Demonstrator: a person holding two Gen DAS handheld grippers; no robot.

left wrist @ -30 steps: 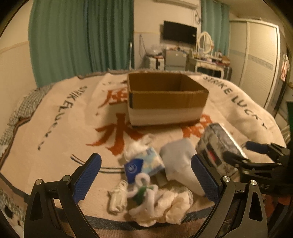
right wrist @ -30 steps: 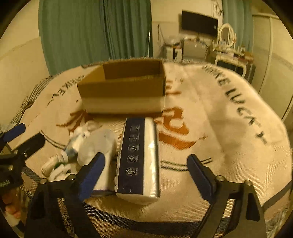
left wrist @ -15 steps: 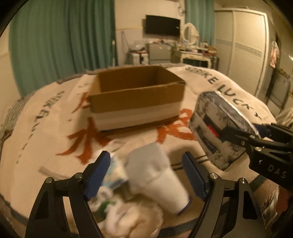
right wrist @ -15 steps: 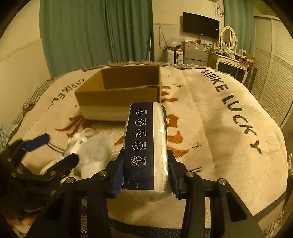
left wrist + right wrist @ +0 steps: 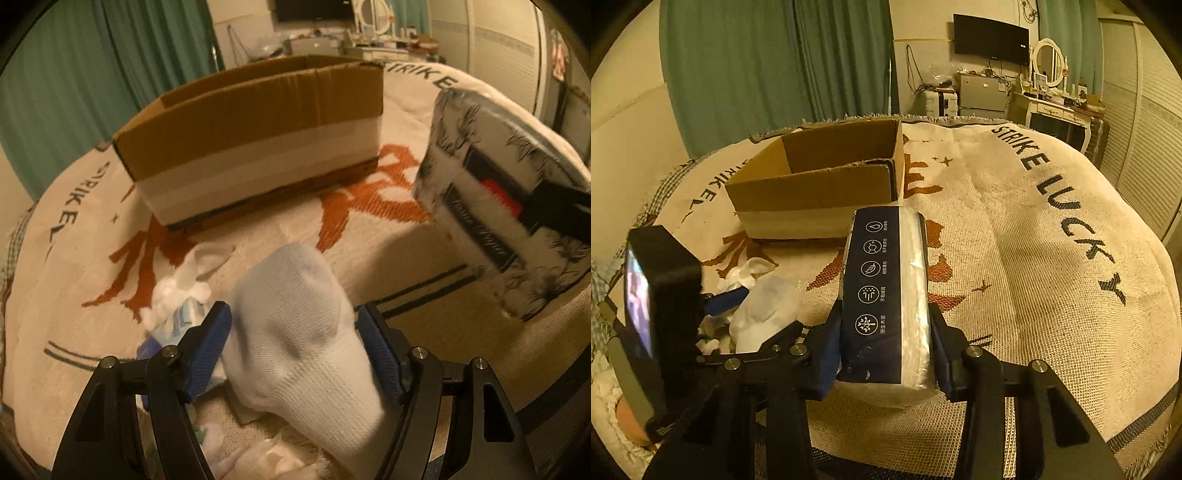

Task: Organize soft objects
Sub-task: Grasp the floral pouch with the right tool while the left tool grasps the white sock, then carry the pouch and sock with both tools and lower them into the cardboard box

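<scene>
Left tongs (image 5: 293, 352) clamp a white sock (image 5: 303, 328) at lower centre; right tongs (image 5: 882, 349) grip a tissue pack (image 5: 886, 295) mid-frame. Both are picked up, I judge; next, carry them over the cardboard box (image 5: 816, 184) on the bed blanket (image 5: 1034, 258) and release.

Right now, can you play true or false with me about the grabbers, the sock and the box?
1. The right gripper is squeezing a navy-and-white plastic-wrapped tissue pack. True.
2. The left gripper is closed on a red ball. False: it holds a white knit sock.
3. The brown cardboard box sits open on the cream lettered blanket. True.
4. The tissue pack is already inside the box. False: it is in front of the box, still gripped.
</scene>
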